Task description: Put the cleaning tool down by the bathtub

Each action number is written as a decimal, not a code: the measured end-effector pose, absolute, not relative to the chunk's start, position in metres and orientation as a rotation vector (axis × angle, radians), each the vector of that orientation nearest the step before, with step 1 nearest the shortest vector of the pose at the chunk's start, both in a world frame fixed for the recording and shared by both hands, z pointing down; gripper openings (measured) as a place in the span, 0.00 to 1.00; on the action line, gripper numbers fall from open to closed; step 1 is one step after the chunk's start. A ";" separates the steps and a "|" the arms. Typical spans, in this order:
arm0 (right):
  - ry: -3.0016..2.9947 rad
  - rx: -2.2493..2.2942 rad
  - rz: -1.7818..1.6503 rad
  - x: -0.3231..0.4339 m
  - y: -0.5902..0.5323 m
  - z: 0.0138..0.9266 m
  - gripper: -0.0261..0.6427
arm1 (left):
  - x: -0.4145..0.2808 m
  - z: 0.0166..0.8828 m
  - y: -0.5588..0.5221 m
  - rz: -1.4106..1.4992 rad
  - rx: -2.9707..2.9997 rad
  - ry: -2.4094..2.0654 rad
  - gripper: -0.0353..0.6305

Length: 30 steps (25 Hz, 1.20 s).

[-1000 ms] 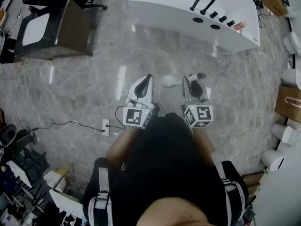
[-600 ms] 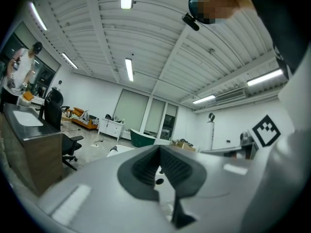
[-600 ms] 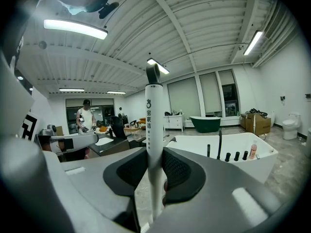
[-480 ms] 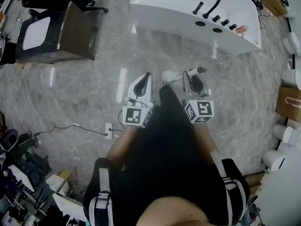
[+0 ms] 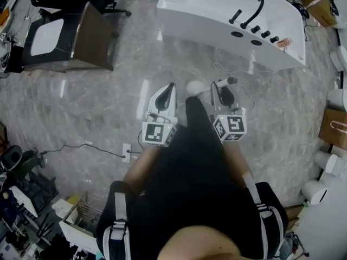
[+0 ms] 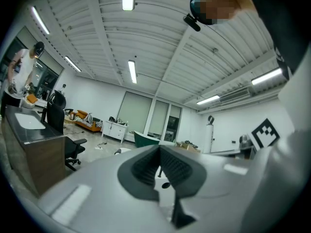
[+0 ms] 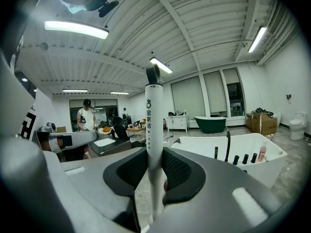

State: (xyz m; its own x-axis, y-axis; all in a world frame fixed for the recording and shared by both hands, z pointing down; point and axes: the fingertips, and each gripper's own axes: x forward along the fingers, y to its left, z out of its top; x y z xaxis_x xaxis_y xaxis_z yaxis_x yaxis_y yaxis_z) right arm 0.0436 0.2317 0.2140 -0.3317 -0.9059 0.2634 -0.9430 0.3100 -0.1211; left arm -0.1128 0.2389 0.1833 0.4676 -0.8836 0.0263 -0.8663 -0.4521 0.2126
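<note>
We judge this the carry step: the cleaning tool (image 7: 154, 125) sits clamped by its white handle in our right gripper (image 7: 154, 166), jaws partly spread around it, our left gripper (image 6: 159, 155) closed on nothing, the bathtub (image 5: 201, 25) well ahead, so next we must walk closer and lower it beside the tub.

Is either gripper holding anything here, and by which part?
The right gripper grips the cleaning tool by its white shaft, partway along; its dark end sticks out beyond the jaws. The left gripper holds nothing.
</note>
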 end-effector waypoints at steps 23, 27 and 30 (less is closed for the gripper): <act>-2.448 1.617 0.447 0.064 0.124 0.242 0.19 | -0.081 0.203 0.129 -0.072 2.451 -1.574 0.06; -2.458 1.590 0.448 0.073 0.099 0.245 0.19 | -0.070 0.204 0.105 -0.073 2.434 -1.602 0.06; -2.467 1.575 0.450 0.080 0.081 0.247 0.19 | -0.060 0.204 0.090 -0.060 2.423 -1.610 0.06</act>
